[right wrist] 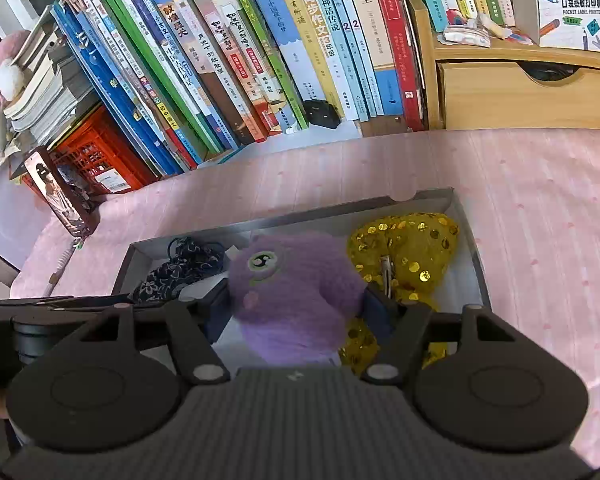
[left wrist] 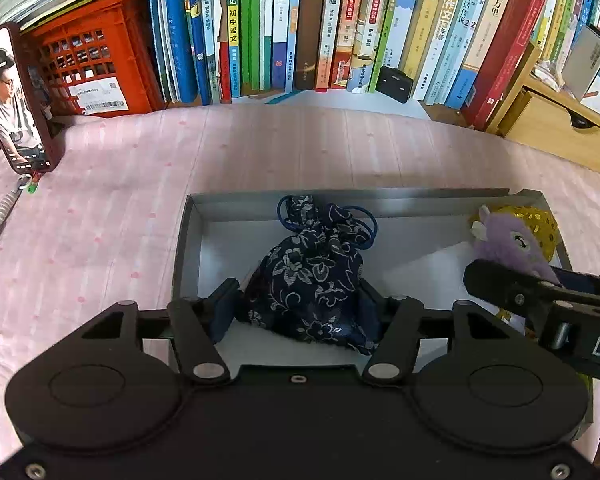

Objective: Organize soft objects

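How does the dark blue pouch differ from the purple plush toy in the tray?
The pouch is dark blue cloth with a white flower print; the plush toy is plain purple and fuzzy. The pouch is gathered at its top by a blue cord; the plush toy has an eye and a pink cheek. The pouch sits toward the tray's left end, the plush toy toward its right, beside a gold sequin item. Both lie between gripper fingers.

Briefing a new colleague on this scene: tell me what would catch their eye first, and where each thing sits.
A dark blue floral drawstring pouch sits in the shallow grey cardboard box, between the left gripper's fingers. At the box's right end a fluffy purple plush toy sits between the right gripper's fingers, beside a gold sequinned fabric piece. Behind, a long row of upright colourful books lines the pink tablecloth.
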Demonstrator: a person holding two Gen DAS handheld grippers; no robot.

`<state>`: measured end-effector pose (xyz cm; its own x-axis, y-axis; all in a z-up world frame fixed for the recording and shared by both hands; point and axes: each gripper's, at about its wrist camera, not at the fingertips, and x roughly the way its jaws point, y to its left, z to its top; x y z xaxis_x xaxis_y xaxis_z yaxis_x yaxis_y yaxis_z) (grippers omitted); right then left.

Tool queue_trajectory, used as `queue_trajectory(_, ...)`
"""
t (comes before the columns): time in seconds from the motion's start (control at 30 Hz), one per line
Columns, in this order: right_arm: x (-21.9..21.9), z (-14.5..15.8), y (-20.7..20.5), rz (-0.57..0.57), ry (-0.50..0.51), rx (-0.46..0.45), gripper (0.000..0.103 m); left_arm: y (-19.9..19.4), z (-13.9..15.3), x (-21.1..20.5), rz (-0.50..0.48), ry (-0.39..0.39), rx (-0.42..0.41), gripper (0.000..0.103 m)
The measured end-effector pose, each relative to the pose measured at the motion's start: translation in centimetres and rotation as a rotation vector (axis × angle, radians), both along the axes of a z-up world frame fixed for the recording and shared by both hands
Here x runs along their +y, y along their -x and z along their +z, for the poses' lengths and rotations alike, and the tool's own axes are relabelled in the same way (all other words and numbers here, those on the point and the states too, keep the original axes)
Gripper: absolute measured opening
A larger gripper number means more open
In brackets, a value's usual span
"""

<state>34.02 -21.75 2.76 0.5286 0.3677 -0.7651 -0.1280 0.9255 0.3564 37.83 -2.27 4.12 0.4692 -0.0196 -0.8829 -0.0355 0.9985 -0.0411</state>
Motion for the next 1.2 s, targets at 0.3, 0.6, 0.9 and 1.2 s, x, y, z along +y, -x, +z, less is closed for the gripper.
queue_trajectory(0.3, -0.2, 0.1, 0.3, -0.007, -0.022, 0.006, 0.089, 0.2, 0.8, 0.1, 0.006, 0.004, -0.013, 0.074)
queue_trajectory(0.6, -0.6, 1.1, 1.4, -0.016, -0.032, -0.007, 0.091, 1.5, 2.6, -0.3, -0.015, -0.022, -0.054, 0.079)
queue_trajectory(0.9, -1.1, 2.8, 3.4, -0.026, -0.013, -0.053, 0.092, 4.1, 4.2, -0.5, -0.041, -0.014, -0.085, 0.079)
queue_trajectory(1.2, -1.7, 6.0, 7.6, -0.04, 0.051, -0.192, 0.092, 8.7, 6.9, -0.5, -0.076, -0.007, -0.167, 0.08)
